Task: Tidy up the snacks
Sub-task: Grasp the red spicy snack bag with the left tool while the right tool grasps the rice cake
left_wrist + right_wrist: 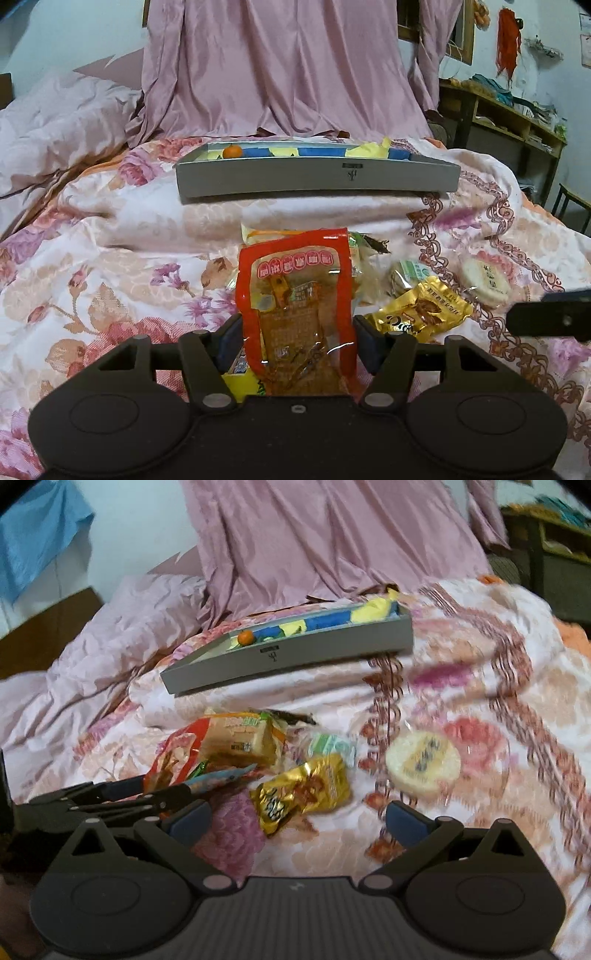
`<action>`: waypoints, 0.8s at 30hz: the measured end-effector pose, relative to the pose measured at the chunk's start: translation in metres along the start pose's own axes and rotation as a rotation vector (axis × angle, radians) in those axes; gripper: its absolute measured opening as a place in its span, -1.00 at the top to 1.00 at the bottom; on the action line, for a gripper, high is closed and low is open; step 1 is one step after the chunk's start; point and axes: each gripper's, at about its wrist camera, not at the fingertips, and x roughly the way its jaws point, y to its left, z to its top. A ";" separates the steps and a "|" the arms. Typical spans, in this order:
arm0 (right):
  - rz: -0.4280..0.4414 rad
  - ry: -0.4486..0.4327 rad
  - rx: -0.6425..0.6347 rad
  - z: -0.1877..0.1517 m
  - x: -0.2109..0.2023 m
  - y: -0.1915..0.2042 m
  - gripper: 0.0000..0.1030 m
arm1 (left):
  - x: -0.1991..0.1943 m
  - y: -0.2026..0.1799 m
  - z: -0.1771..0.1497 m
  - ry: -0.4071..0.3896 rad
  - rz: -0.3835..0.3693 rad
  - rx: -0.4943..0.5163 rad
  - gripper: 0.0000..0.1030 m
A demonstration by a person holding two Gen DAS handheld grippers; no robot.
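My left gripper [297,336] is shut on a red snack packet [295,295], which stands upright between its blue pads. In the right wrist view the same left gripper [147,794] shows at the left with the red packet [171,757]. My right gripper [297,823] is open and holds nothing; it hovers just before a gold packet [303,794] and a round white cake [423,764] in clear wrap. A grey tray [317,177] lies farther back on the bed and holds a small orange [232,151] plus blue and yellow items.
Loose snacks lie on the floral quilt [110,258]: a tan packet [240,738], a green-white packet [332,746], a yellow packet [240,384] under the left gripper. A pink curtain [280,66] hangs behind the tray. Wooden shelves [509,118] stand at the right.
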 end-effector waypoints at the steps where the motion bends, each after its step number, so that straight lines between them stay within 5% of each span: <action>1: -0.013 -0.007 -0.022 0.005 0.001 -0.001 -1.00 | 0.000 0.000 0.000 -0.001 -0.003 -0.001 -0.24; 9: -0.181 0.039 -0.155 0.044 0.050 -0.039 -1.00 | 0.002 0.000 0.002 0.002 -0.027 -0.016 -0.25; 15: -0.226 0.113 0.016 0.043 0.082 -0.081 -1.00 | 0.004 0.001 0.002 0.008 -0.039 -0.028 -0.25; 20: -0.157 0.151 0.297 0.034 0.097 -0.110 -1.00 | 0.005 -0.001 0.002 0.010 -0.045 -0.025 -0.25; 24: -0.180 0.121 0.311 0.032 0.104 -0.110 -1.00 | 0.006 0.000 0.001 0.017 -0.039 -0.030 -0.26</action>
